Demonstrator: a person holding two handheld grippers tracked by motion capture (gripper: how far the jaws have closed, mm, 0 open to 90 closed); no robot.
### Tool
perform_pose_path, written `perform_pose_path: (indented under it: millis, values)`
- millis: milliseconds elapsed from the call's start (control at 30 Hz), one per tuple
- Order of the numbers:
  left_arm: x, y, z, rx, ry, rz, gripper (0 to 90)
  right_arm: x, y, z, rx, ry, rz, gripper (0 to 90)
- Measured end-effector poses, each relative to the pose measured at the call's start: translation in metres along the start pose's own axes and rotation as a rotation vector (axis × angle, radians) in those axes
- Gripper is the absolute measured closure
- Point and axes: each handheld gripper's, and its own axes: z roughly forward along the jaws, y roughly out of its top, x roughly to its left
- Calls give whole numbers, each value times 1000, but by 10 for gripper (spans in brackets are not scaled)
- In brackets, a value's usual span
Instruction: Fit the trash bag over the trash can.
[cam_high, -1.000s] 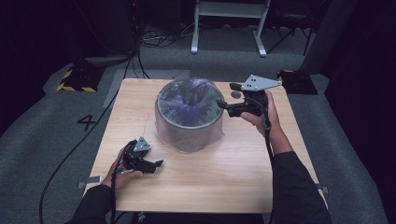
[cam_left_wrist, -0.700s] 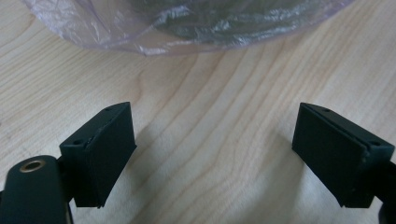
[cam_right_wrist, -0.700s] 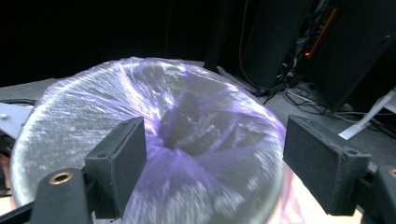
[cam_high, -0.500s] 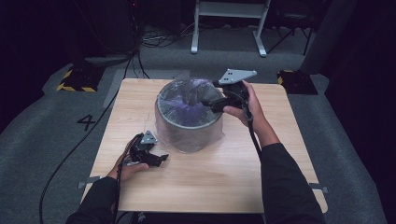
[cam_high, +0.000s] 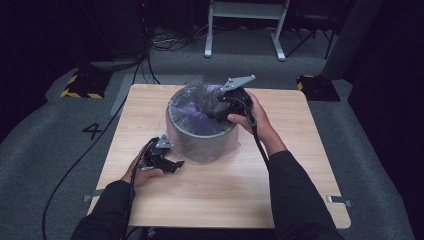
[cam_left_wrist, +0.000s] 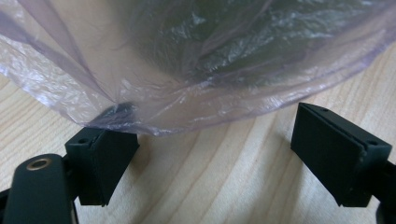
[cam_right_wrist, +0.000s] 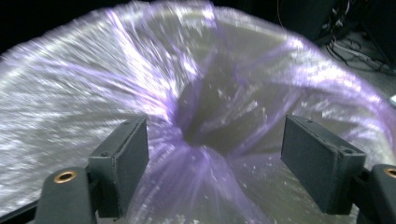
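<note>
The high view is dim overall: the room behind the far edge of the counter (cam_high: 300, 170) falls to near black, while the wooden top is evenly lit from above, with soft shadows and no hard glare. It is slightly soft and grainy. In the left gripper view light is warm and even, the wood grain sharp, and the bag (cam_left_wrist: 196, 60) close to the lens is somewhat out of focus with small glints. The right gripper view is smeared by motion blur; the plastic film shines with bright white and purple highlights, and the corners beyond are dark.
</note>
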Motion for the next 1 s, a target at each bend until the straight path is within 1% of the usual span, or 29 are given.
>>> perform_pose_path:
  millis: [67,133,200,267,300,433,467,500,533,600,733,833,933,1000]
  values:
    - [1,2,2,0,1,-4,143,-1,-2,3,20,-2,-1,227]
    - [1,4,4,0,-2,3,143,0,-2,4,34,-20,-2,223]
    - [1,6,6,1,-8,1,143,0,-2,3,44,-19,-2,222]
    - [1,7,8,1,-15,3,143,0,-3,4,63,-30,-14,221]
    - [2,8,8,2,-11,12,143,1,-3,5,70,-36,-17,222]
    - [1,12,12,0,-15,20,143,2,-2,6,95,-58,-39,238]
    - [1,13,13,3,-23,20,143,2,-1,6,109,-66,-46,239]
    - [1,14,14,3,-28,29,140,2,-1,7,126,-74,-46,237]
    - [1,15,15,4,-35,32,140,2,-1,8,146,-84,-58,234]
    - [0,16,16,3,-44,42,141,3,-1,10,207,-118,-84,241]
    - [-2,18,18,2,-53,50,142,1,-3,9,278,-126,-111,248]
    - [-4,20,19,4,-60,59,143,2,-4,7,292,-130,-126,248]
    - [-6,23,23,4,-59,64,143,4,-4,7,315,-141,-151,246]
    - [-8,25,25,1,-68,66,143,5,-3,7,325,-145,-156,239]
